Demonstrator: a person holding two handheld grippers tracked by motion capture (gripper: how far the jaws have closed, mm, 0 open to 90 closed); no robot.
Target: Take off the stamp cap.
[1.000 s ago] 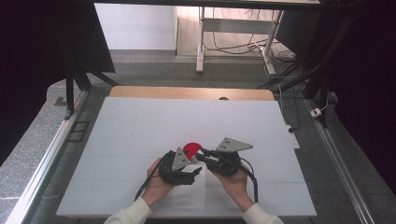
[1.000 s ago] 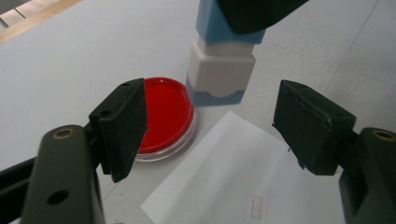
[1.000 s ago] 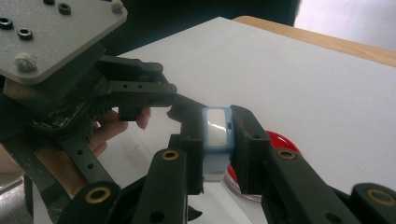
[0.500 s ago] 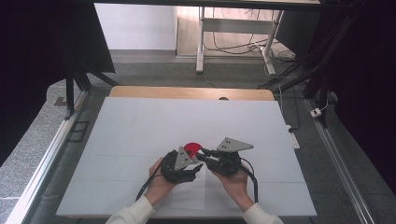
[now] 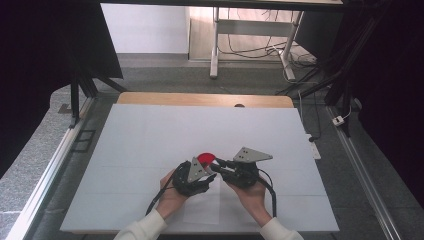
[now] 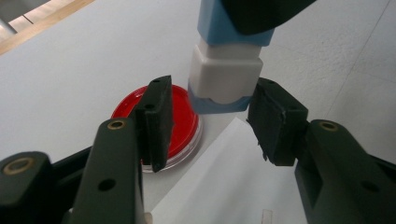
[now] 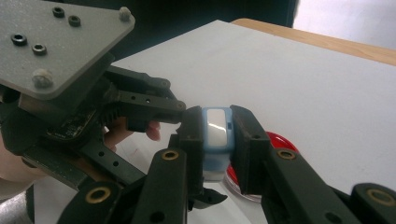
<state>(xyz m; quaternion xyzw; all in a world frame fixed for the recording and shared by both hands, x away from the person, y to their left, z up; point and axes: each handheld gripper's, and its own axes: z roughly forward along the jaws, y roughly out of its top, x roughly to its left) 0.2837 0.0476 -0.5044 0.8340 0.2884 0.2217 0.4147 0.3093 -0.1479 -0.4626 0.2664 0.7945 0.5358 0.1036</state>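
**Blue-and-white block held over the red dish, left jaws not yet on it**

Held by the right gripper (image 7: pixel 218 140), jaws clamped on the two sides of a small blue-and-white block (image 7: pixel 217 128), at the near middle of the white tabletop (image 5: pixel 150 135). Hanging just above and beside a shallow red dish (image 6: pixel 180 122) with a clear rim, block's lower end close to the dish's right edge; touching or not, cannot tell. Left gripper (image 6: pixel 208 119) brought in from the near side, jaws open, one on each side of the block's white section and lower blue band, with gaps visible on both sides. A white sheet of paper (image 6: pixel 229 186) lying on the tabletop just near of the dish.

Judged progress: block picked up and carried to the dish, second gripper lined up around it. Left to do, likely: closing the left jaws on the lower part, then pulling apart or handing over. Nothing yet separated or set down.
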